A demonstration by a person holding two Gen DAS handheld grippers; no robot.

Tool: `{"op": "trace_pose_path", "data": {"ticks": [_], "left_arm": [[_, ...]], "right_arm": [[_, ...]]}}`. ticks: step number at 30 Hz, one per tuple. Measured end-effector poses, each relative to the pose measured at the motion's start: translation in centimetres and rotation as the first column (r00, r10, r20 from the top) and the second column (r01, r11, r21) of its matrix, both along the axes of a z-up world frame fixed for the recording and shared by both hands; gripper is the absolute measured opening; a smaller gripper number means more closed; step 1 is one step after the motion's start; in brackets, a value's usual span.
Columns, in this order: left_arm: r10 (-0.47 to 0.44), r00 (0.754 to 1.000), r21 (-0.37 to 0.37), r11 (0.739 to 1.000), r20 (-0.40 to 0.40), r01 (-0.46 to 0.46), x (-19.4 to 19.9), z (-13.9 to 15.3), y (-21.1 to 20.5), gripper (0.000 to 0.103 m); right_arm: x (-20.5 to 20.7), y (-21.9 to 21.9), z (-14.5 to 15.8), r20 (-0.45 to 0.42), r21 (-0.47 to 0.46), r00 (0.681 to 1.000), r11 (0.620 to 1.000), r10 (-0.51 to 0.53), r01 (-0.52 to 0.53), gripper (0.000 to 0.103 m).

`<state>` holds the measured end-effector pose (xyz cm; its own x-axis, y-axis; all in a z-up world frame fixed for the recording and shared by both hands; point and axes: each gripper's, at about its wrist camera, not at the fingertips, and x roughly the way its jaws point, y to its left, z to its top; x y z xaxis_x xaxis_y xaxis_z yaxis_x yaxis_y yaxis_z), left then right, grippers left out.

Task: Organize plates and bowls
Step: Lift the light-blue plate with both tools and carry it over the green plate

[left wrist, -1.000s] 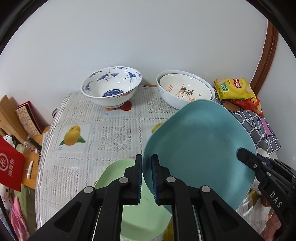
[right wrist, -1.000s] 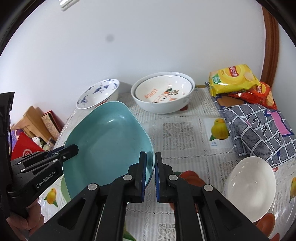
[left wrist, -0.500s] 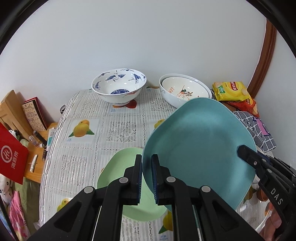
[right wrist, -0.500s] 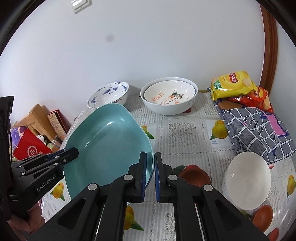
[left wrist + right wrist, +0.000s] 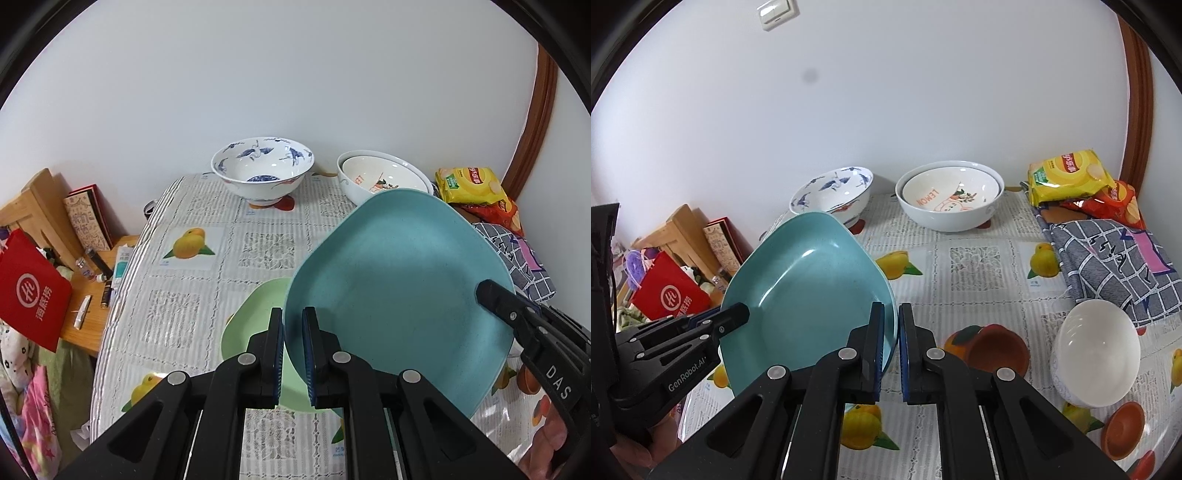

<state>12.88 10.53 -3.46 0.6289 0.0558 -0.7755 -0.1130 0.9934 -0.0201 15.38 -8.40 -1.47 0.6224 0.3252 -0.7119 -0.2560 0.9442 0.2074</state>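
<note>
Teal plate (image 5: 399,295) is suspended tilted above the table (image 5: 177,317), clamped at opposite rims. Left gripper (image 5: 293,332) has both pads closed on the plate's near-left rim; right gripper (image 5: 891,328) has both pads closed on the opposite rim. Green plate (image 5: 255,317) lies flat on the tablecloth directly beneath. Blue-patterned bowl (image 5: 263,173) and nested white bowls (image 5: 949,195) stand near the wall.

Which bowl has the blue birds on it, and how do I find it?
Look to the far edge of the table, by the white wall. Two big bowls stand there. The blue-bird bowl is the left one; its neighbour, the lemon bowl, has orange writing and sits nested inside another bowl.
</note>
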Motion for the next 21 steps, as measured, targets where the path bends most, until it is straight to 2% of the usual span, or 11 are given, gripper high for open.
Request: {"op": "trace_pose_path", "data": {"ticks": [9, 21], "left_arm": [[0.016, 1.000, 0.000, 1.000, -0.002, -0.016, -0.5, -0.2, 1.2, 0.010], [0.035, 0.999, -0.017, 0.999, -0.031, -0.036, -0.2, -1.9, 3.0, 0.010]], "right_arm": [[-0.3, 1.1, -0.3, -0.002, 0.006, 1.000, 1.000, 0.029, -0.029, 0.007], [0.4, 2.7, -1.8, -0.024, 0.014, 0.998, 0.998, 0.060, -0.060, 0.008]]}}
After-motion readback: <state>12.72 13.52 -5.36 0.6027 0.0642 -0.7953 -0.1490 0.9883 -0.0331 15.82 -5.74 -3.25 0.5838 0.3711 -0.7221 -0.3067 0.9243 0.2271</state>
